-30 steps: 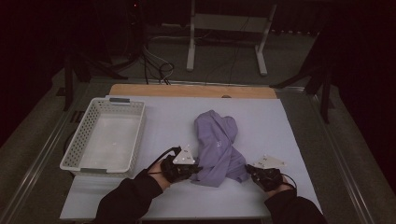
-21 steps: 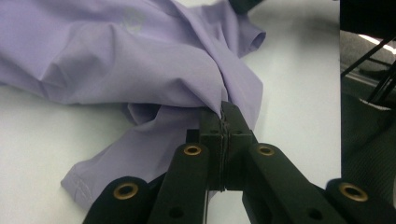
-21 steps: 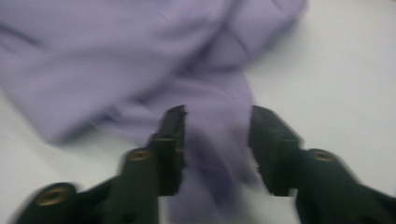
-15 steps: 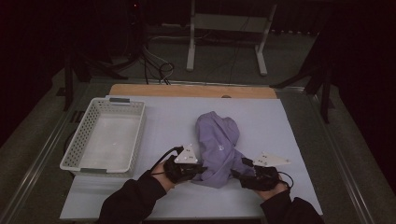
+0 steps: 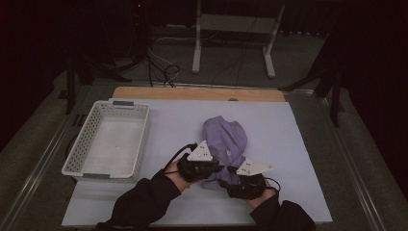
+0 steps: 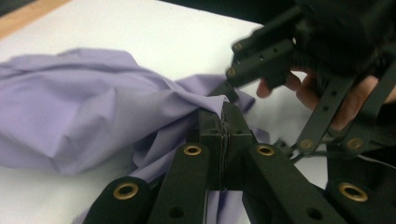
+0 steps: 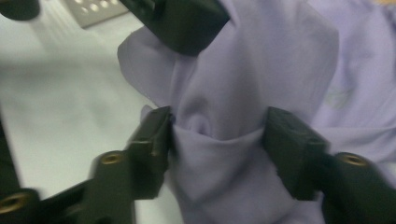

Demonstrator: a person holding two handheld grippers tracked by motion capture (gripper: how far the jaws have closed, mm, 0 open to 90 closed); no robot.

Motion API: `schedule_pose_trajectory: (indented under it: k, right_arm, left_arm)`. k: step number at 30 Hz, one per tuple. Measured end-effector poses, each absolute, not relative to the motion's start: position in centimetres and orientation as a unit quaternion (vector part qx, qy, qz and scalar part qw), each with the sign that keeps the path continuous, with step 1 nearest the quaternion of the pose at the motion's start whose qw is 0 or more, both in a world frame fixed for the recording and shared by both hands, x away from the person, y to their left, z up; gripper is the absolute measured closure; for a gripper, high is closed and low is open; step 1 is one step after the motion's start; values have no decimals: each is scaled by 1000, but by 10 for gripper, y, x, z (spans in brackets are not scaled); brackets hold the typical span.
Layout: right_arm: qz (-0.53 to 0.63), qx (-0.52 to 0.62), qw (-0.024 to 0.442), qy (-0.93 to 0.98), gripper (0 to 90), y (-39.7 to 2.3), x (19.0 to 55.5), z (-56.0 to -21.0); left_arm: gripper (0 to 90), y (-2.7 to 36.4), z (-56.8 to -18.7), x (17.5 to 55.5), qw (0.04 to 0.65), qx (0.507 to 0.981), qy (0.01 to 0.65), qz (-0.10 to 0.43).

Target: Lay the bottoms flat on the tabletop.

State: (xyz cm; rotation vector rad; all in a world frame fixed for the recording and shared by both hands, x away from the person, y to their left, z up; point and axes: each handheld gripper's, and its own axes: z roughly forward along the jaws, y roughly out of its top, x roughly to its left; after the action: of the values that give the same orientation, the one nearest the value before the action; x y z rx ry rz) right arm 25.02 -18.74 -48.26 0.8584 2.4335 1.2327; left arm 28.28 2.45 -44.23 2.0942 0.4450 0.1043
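Observation:
A crumpled lavender cloth [image 5: 223,139] lies on the white table, right of the middle. My left gripper [image 5: 217,169] is at its near end, shut on a pinched edge of the cloth [image 6: 70,116]; in the left gripper view the two pads [image 6: 225,109] meet with fabric between them. My right gripper [image 5: 227,180] sits just right of it, almost touching. Its jaws [image 7: 217,130] stand apart and have just been closing. A fold of the cloth [image 7: 261,70] lies between them and reaches both pads. The left gripper's fingers [image 7: 182,23] hold the cloth just beyond.
A white slatted basket [image 5: 77,159] with nothing in it stands at the table's left side. A wooden strip [image 5: 192,93] runs along the far edge. Bare white table surface [image 5: 288,144] lies right of the cloth. Stand legs and cables are on the floor beyond.
My right gripper has moved left from the cloth's right corner to beside the left gripper. The cloth's near end has bunched up between them. The left gripper has lifted slightly.

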Motion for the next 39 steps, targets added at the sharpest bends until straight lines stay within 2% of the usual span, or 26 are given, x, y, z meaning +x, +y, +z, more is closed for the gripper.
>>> schedule_pose_trajectory:
  k: [1, 3, 5, 10, 13, 16, 21, 33, 34, 39]
  right_arm:
    - [425, 295, 147, 843, 592, -187, 250, -482]
    - [429, 298, 159, 838, 761, -190, 250, -478]
    - [432, 301, 163, 834, 848, -194, 252, -475]
    - [445, 320, 182, 816, 861, -209, 258, -461]
    - [456, 331, 199, 802, 861, -221, 263, -452]
    - [466, 340, 205, 791, 861, -230, 265, -445]
    - [470, 352, 217, 780, 861, -240, 267, -440]
    - [478, 386, 231, 754, 860, -265, 273, -436]
    - [480, 386, 231, 753, 860, -266, 273, -436]
    - [482, 398, 238, 743, 859, -278, 275, -432]
  left_arm:
    - [892, 24, -441, 283, 480, 857, 181, 44]
    - [891, 24, -440, 283, 482, 857, 178, 50]
    - [856, 26, -441, 283, 485, 854, 179, 54]
    - [587, 29, -447, 284, 490, 848, 192, 54]
    - [485, 29, -454, 284, 483, 852, 196, 54]
    - [438, 24, -462, 284, 475, 856, 198, 51]
    - [414, 15, -476, 289, 454, 867, 198, 59]
    - [381, -17, -510, 305, 432, 875, 215, 31]
    - [381, -26, -515, 307, 419, 881, 212, 54]
    - [370, -30, -521, 317, 410, 882, 221, 69]
